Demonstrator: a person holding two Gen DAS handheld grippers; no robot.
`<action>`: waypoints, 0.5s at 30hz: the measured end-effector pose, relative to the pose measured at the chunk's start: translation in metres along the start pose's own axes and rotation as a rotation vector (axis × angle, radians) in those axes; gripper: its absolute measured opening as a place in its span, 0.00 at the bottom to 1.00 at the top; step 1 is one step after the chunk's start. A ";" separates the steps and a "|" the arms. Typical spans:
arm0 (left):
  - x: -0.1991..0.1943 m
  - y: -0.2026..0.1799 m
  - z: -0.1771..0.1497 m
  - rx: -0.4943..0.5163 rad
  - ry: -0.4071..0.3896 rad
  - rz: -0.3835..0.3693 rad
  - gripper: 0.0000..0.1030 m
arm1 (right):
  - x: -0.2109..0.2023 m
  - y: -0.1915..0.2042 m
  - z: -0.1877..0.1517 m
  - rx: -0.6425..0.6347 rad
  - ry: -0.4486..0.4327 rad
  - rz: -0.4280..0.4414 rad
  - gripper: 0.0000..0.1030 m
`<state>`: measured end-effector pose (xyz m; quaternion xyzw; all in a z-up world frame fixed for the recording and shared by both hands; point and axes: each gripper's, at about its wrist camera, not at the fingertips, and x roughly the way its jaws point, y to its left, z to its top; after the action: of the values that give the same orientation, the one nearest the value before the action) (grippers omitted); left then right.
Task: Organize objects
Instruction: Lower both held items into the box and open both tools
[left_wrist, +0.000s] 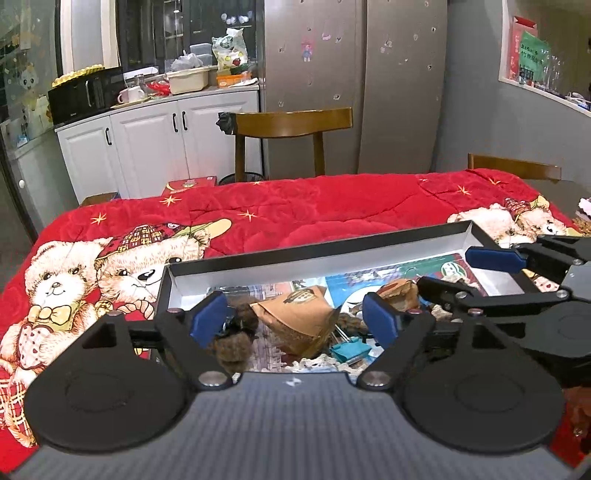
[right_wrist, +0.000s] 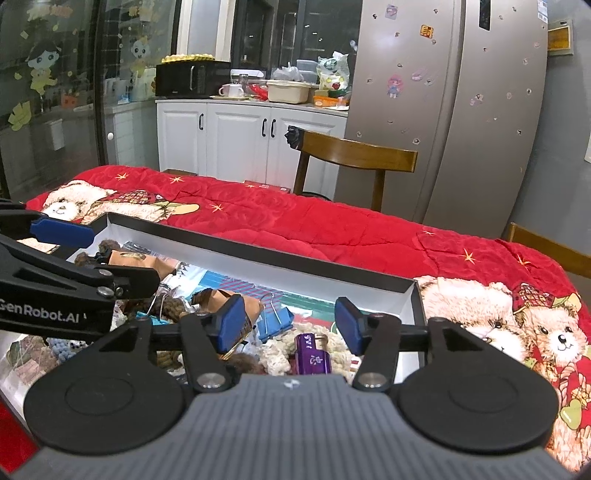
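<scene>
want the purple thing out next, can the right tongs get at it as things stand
Probably yes. The purple bottle lies on top of the pile in the box, between the open right tongs, uncovered. The blue binder clip sits just beside it.

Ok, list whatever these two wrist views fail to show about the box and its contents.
- Box, near wall: hidden in both views behind each gripper's own body.
- Brown fuzzy item: left wrist view, partly covered by the left gripper finger; what it is stays unclear.
- Purple item: right wrist view, lower end hidden by the right gripper body; print too small.
- Box floor: buried under clutter.
</scene>
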<state>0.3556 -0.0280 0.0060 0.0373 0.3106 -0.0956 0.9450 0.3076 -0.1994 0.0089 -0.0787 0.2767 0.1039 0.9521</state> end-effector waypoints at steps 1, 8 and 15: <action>-0.002 0.000 0.000 -0.001 -0.005 0.002 0.82 | -0.001 0.000 0.000 0.001 0.000 -0.001 0.67; -0.022 -0.002 0.001 -0.016 -0.037 0.022 0.89 | -0.014 -0.002 0.003 0.027 -0.013 0.011 0.71; -0.040 -0.004 0.001 -0.028 -0.049 0.033 0.92 | -0.030 -0.003 0.008 0.034 -0.018 0.005 0.75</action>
<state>0.3241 -0.0258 0.0301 0.0271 0.2879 -0.0766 0.9542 0.2878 -0.2053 0.0323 -0.0610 0.2699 0.1025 0.9555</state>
